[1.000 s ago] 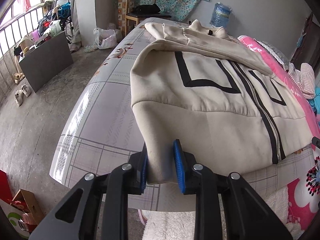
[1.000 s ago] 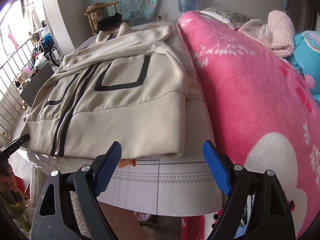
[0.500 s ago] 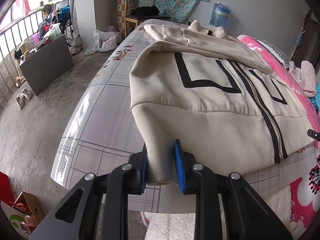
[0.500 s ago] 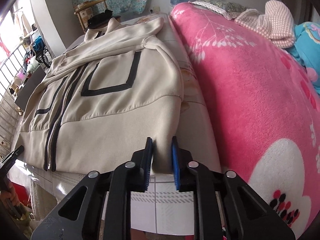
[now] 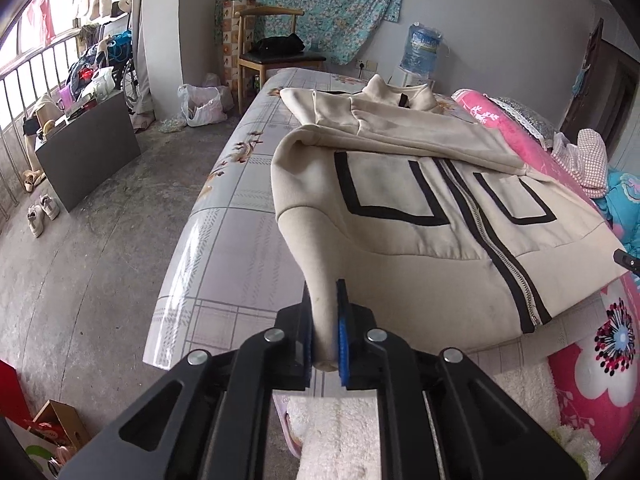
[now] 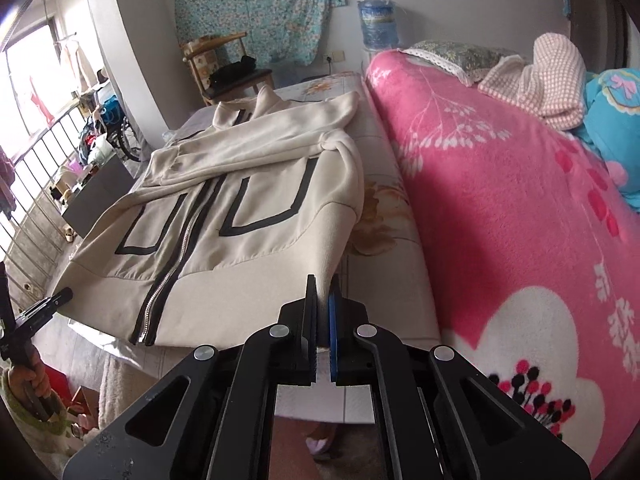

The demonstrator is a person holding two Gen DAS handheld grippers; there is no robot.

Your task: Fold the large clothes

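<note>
A cream jacket [image 5: 400, 240] with black trim and a central zipper lies front-up on the bed [image 5: 224, 216], collar toward the far wall and hem at the near edge. Its sleeves are folded across the chest. Beside the jacket, on the side away from the window railing, a pink floral blanket [image 6: 520, 220] covers the rest of the bed.

The left tool [image 5: 325, 344] has the jacket's near hem corner on the window side between its blue pads; its jaws are closing on the fabric, which rises from the bed in a ridge toward the tool. The right tool [image 6: 323, 320] is clamped on the opposite hem corner, next to the pink blanket, and that corner is likewise lifted off the bed, the cloth pinched thin between the pads.

In the right wrist view, a hand [image 6: 30, 376] holding the left tool's handle shows at the lower left. Beyond the jacket's collar stand a wooden chair [image 5: 276, 56] and a blue water bottle [image 5: 423, 50] against the wall.
</note>
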